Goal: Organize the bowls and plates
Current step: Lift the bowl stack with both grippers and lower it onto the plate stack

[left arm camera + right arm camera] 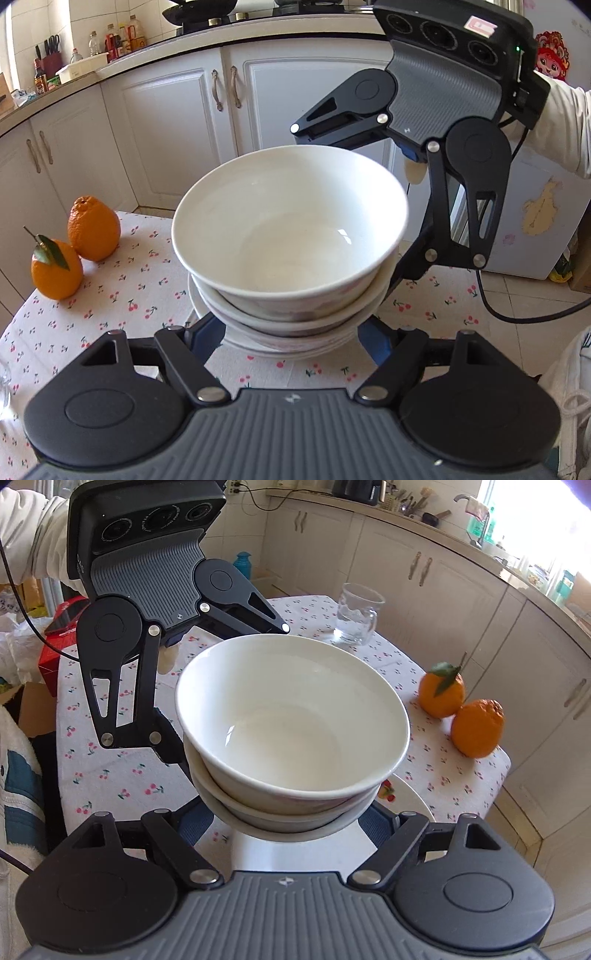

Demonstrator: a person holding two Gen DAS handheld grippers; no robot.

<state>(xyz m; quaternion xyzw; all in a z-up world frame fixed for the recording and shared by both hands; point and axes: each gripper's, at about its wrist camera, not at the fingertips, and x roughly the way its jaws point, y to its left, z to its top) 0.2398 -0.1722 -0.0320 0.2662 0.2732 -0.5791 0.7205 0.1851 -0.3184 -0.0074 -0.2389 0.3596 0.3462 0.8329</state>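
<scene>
A stack of white bowls (291, 229) stands on white plates (280, 350) on the cherry-print tablecloth (122, 295). The stack also shows in the right wrist view (291, 716), with a plate (410, 794) under it. My left gripper (291, 336) has its blue fingers on both sides of the lowest bowls and plates. My right gripper (288, 827) spans the stack from the opposite side. Each gripper's body shows in the other's view, the right one (439, 107) and the left one (147, 583). The fingertips are hidden behind the bowls, so contact cannot be told.
Two oranges (74, 247) sit on the table's left, also in the right wrist view (461, 701). A glass mug (356, 613) stands at the far side. White kitchen cabinets (177, 122) are behind. A red box (51, 657) lies at the table's edge.
</scene>
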